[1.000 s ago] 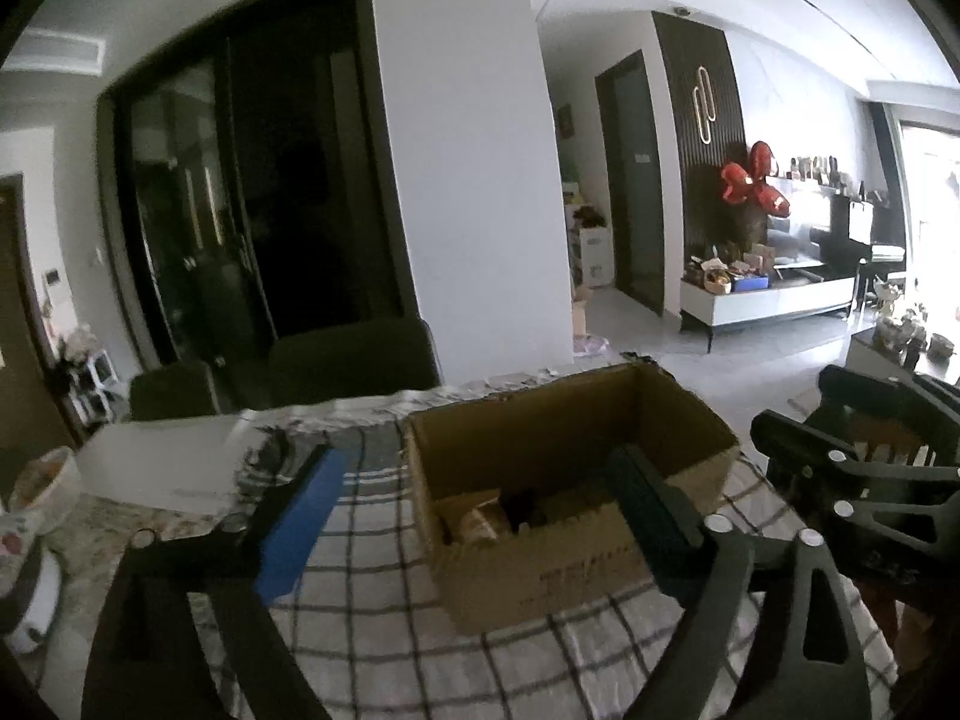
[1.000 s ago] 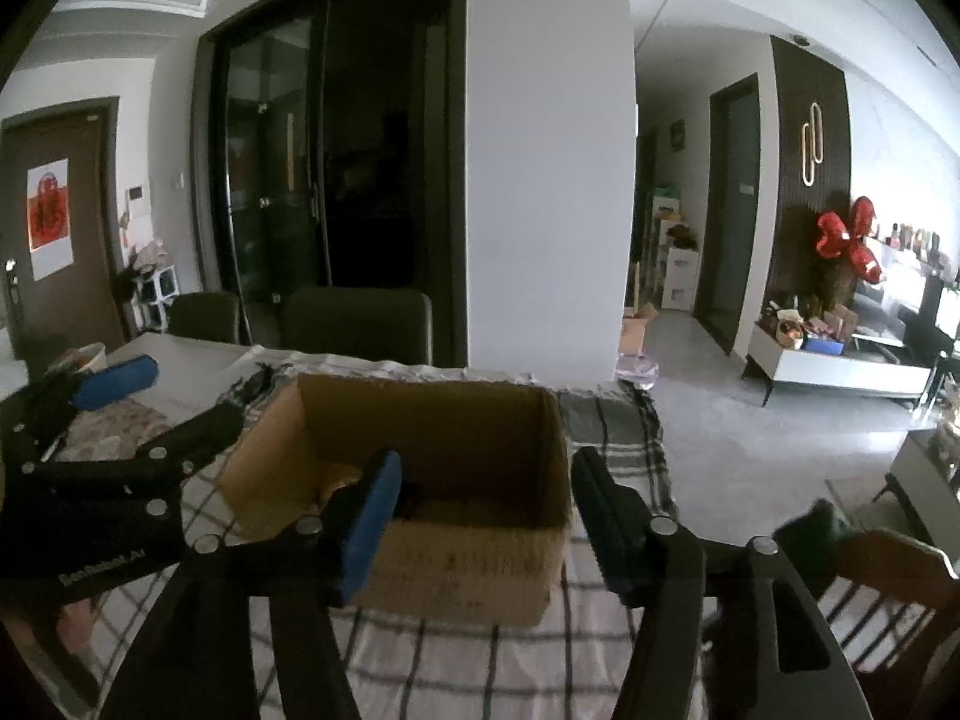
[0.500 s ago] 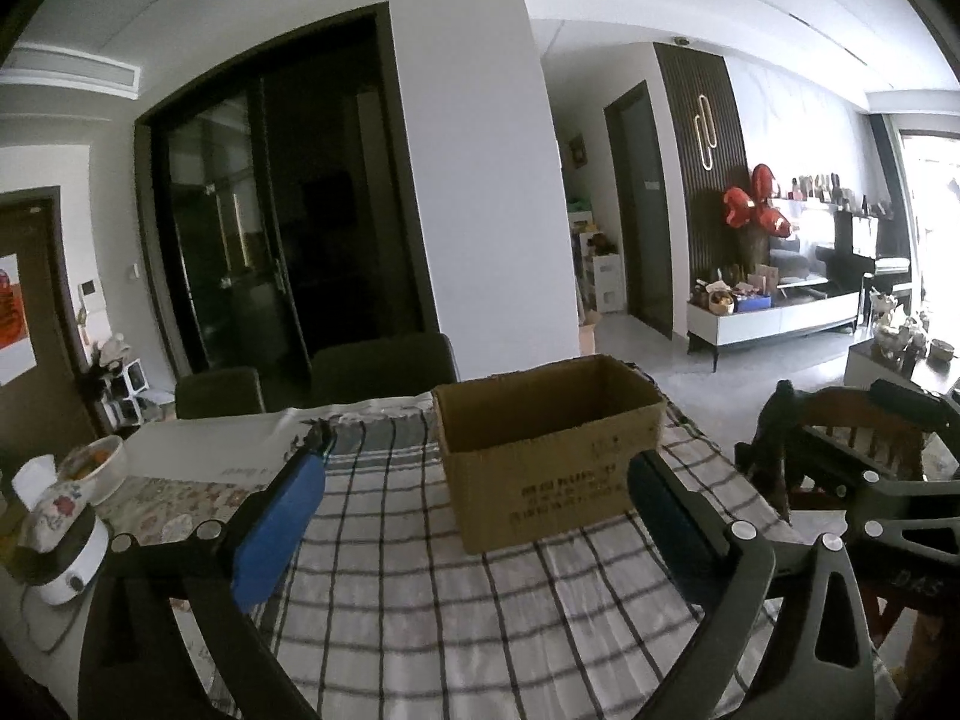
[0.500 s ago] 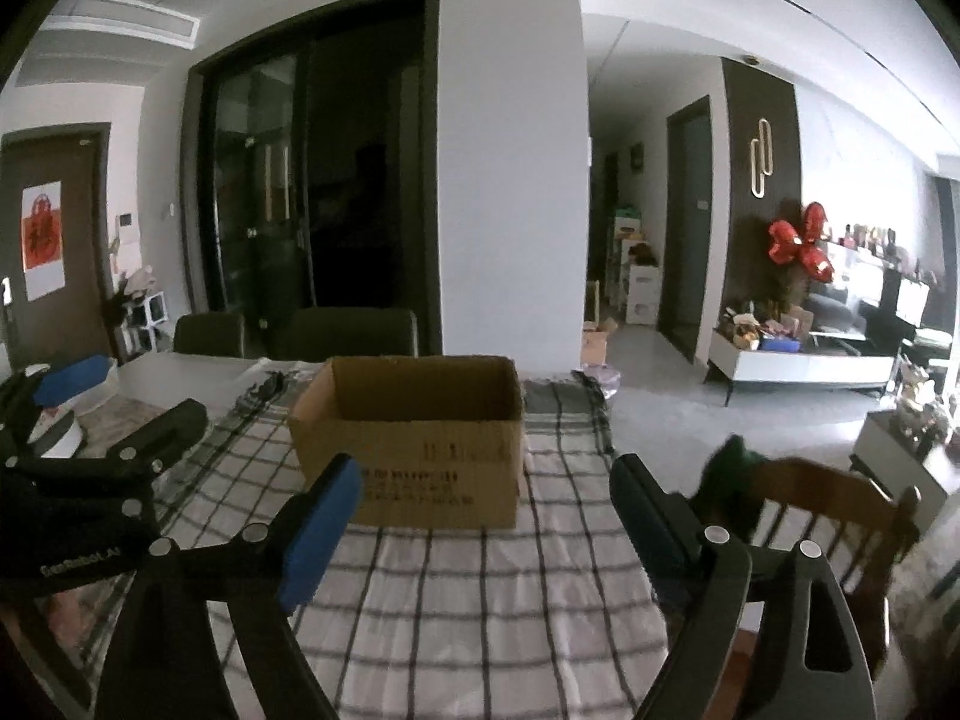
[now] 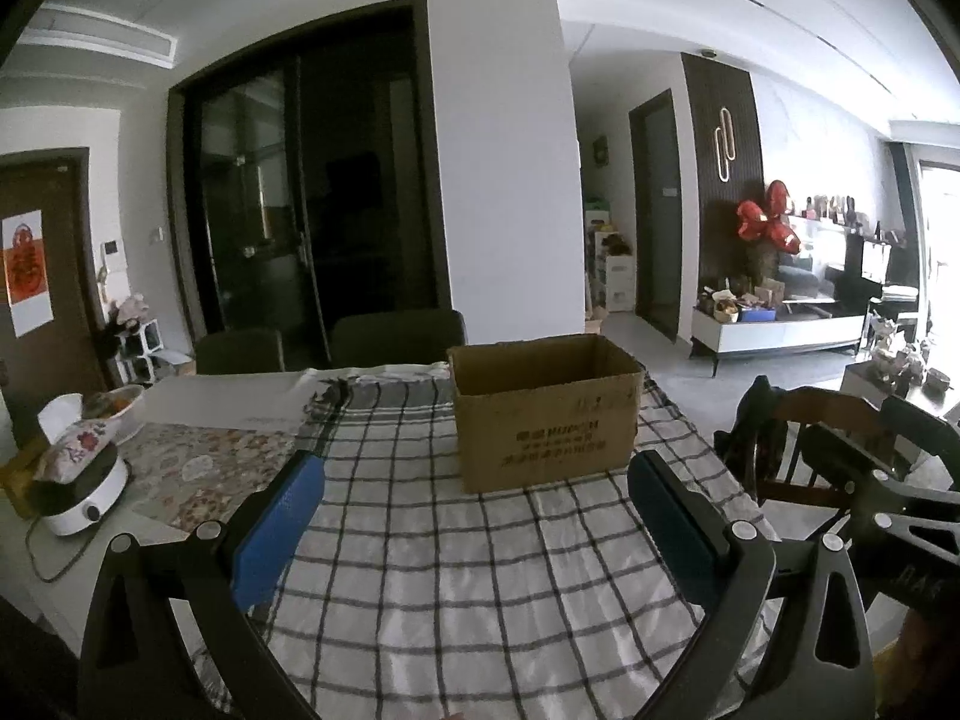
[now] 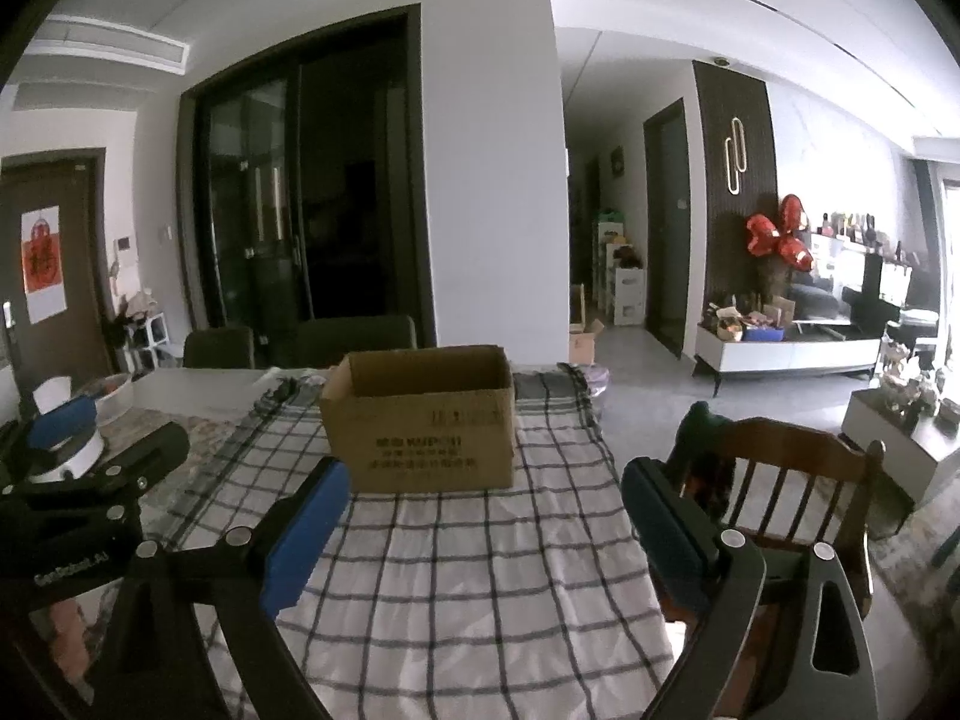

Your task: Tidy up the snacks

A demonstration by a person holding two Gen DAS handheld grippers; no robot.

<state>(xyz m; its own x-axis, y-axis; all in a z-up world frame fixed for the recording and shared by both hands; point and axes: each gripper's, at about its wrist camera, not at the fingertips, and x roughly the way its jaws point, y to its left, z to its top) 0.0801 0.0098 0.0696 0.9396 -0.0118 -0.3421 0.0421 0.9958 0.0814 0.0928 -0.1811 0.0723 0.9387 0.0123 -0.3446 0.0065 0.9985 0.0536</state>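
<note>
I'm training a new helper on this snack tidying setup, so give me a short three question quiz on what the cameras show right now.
1. True or false: the cardboard box stands on the checked cloth.
2. Multiple choice: between the left gripper's fingers there is A) a snack bag, B) nothing, C) the box.
3. Fill in: to the right of the table stands a wooden ____.

Key
1. True.
2. B. The right gripper holds nothing either; its fingers are opening.
3. Chair.
</note>
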